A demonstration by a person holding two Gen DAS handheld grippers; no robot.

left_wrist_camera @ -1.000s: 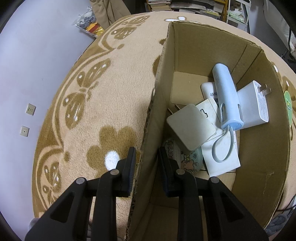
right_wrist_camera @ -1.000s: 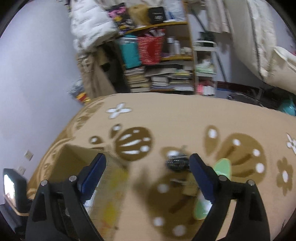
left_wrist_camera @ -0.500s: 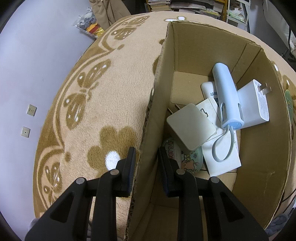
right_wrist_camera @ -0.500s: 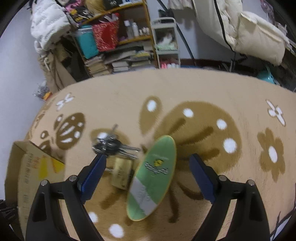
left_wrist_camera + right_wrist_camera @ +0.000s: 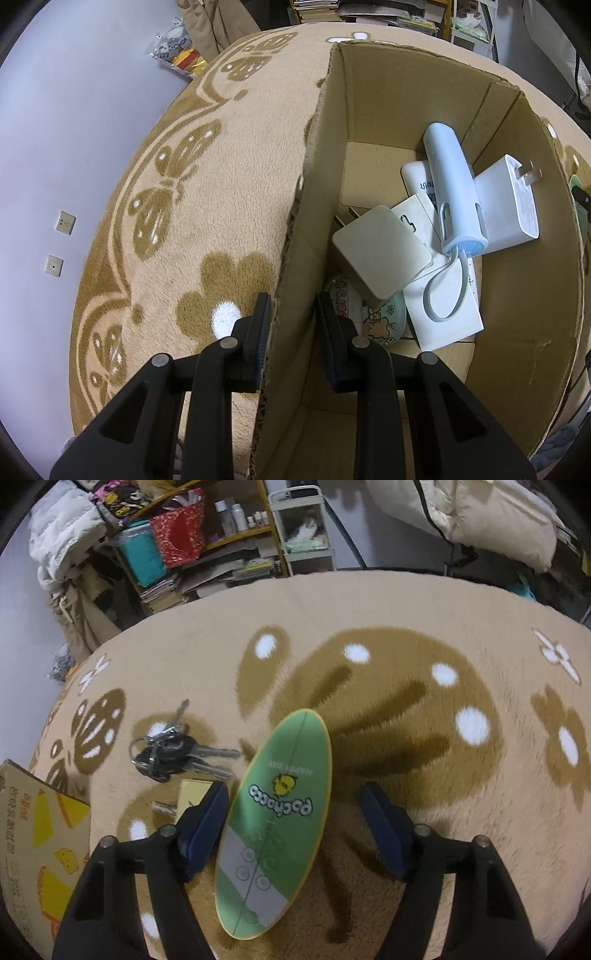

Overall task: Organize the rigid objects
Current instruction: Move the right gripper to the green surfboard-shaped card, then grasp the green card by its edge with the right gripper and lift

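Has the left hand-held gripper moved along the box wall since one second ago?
No. The left hand-held gripper clamps the box wall at the same spot beside the white carpet dot.

Open carpet [image 5: 424, 635] lies right of the green board [image 5: 277, 812]; keys [image 5: 173, 749] and a padlock [image 5: 194, 794] crowd its left, beside the cardboard box [image 5: 33, 830].

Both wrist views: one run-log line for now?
left gripper: shut on cardboard box wall | right gripper: open, closing around green oval board | keys: on blanket
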